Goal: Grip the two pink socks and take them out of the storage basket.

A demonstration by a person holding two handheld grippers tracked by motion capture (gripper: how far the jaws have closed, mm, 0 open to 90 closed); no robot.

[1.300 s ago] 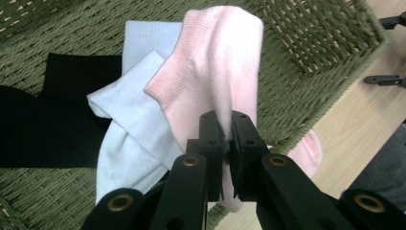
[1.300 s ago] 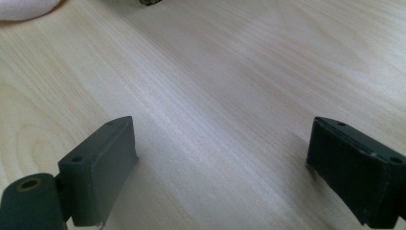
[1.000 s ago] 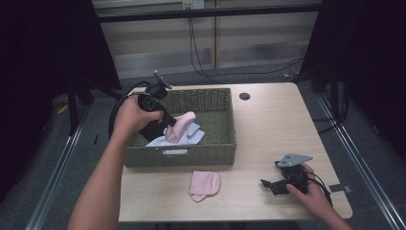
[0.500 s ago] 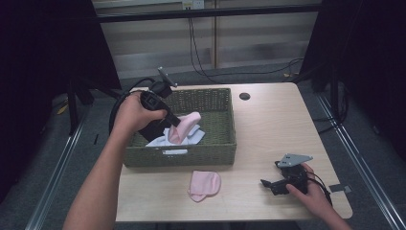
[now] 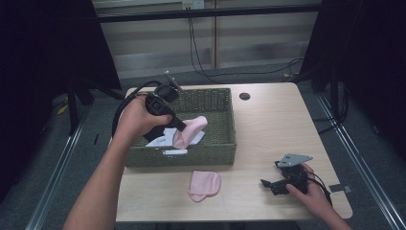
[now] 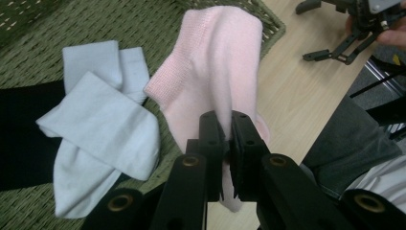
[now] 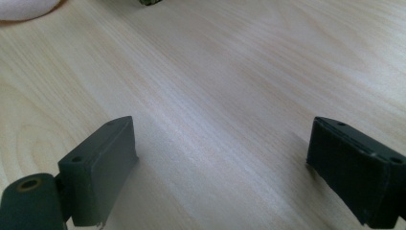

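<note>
Pale wooden surface (image 5: 268, 129) carrying a green wicker basket (image 5: 225, 153) near its left edge. Left gripper (image 6: 229, 139), jaws clamped on a pink sock (image 6: 215, 72), holds it above the basket beside white socks (image 6: 100, 124). A second pink sock (image 5: 204, 184) lies before the basket. Right gripper (image 7: 220, 167), jaws wide apart and holding nothing, rests on bare wood near the front right corner.

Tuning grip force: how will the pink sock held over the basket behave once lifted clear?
Likely floppy: the pink sock drapes limp from the left gripper, which pinches one edge. Probably light, since that thin pinch holds it. It may snag the wicker basket rim.
</note>
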